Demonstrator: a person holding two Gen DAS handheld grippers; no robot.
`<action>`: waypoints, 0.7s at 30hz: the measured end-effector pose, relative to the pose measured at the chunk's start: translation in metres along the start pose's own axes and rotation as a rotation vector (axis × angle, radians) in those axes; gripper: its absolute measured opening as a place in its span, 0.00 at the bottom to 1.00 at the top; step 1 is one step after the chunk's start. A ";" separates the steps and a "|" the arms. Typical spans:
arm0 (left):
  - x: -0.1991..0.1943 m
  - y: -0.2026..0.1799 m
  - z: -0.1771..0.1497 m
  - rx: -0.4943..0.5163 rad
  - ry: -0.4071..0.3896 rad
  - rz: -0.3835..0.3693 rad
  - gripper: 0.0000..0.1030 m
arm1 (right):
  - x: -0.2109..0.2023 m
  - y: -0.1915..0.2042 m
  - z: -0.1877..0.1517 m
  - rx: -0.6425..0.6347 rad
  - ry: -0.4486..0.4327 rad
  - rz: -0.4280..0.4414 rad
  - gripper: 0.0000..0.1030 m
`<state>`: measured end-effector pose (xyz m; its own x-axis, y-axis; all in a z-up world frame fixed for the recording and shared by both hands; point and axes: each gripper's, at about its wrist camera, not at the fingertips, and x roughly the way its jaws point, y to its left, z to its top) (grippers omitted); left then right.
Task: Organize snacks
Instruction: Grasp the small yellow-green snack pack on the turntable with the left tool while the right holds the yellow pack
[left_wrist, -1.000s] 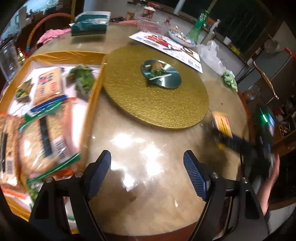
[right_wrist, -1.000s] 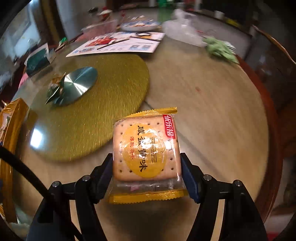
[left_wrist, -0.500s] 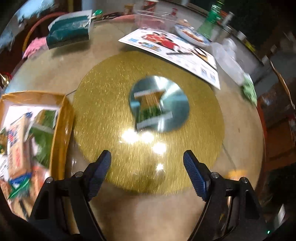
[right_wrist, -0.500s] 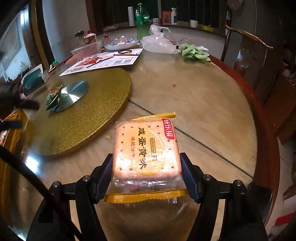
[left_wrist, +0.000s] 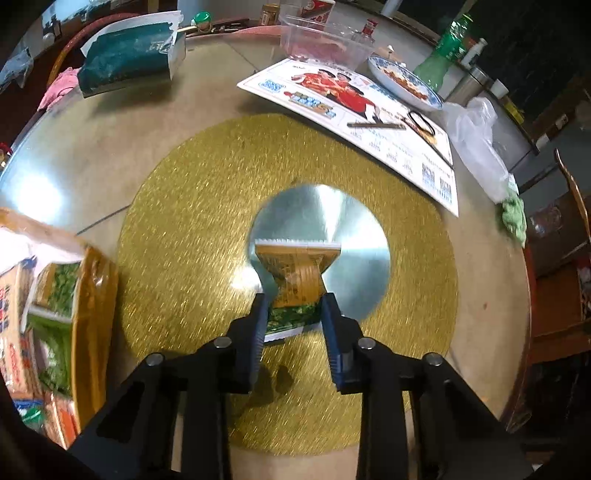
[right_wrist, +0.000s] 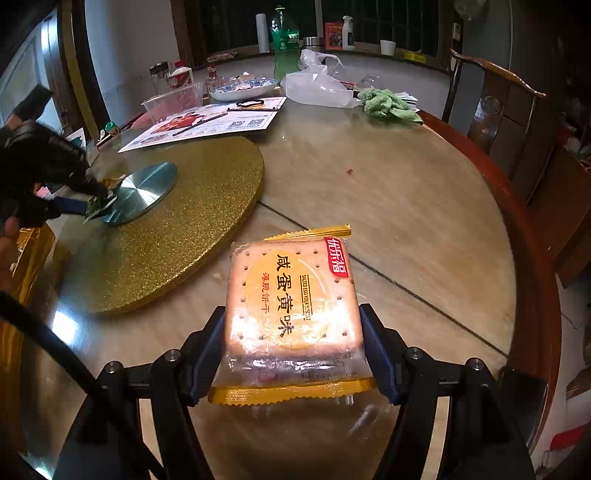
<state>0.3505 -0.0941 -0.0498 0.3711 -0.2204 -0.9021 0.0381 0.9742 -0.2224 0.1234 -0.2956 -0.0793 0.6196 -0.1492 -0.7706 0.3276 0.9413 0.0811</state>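
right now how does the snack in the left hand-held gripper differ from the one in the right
The left hand-held gripper pinches a small green-and-orange pack, crumpled at its middle, over the silver disc. The right hand-held gripper holds a bigger, flat cracker pack, clear with gold ends, above bare table. The cracker pack fills wide jaws; the green pack sits between narrow ones. Both are sealed, crimp-edged and gripped by their sides.

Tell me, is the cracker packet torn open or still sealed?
Sealed, as far as shows. The clear-and-yellow cracker packet, pinched in the right gripper, has both yellow crimped ends intact, and the square cracker sits whole inside.
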 end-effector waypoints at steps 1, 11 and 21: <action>-0.003 0.001 -0.008 0.017 0.003 0.000 0.28 | 0.000 0.000 0.000 0.000 0.000 0.000 0.67; -0.046 0.037 -0.100 0.022 0.074 -0.155 0.25 | 0.000 0.000 0.000 0.001 -0.001 0.001 0.67; -0.077 0.048 -0.128 0.028 -0.001 -0.168 0.55 | 0.001 0.000 0.000 -0.007 0.002 -0.005 0.68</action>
<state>0.2051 -0.0366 -0.0380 0.3581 -0.3799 -0.8529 0.1249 0.9248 -0.3594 0.1239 -0.2952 -0.0799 0.6164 -0.1532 -0.7724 0.3256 0.9427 0.0728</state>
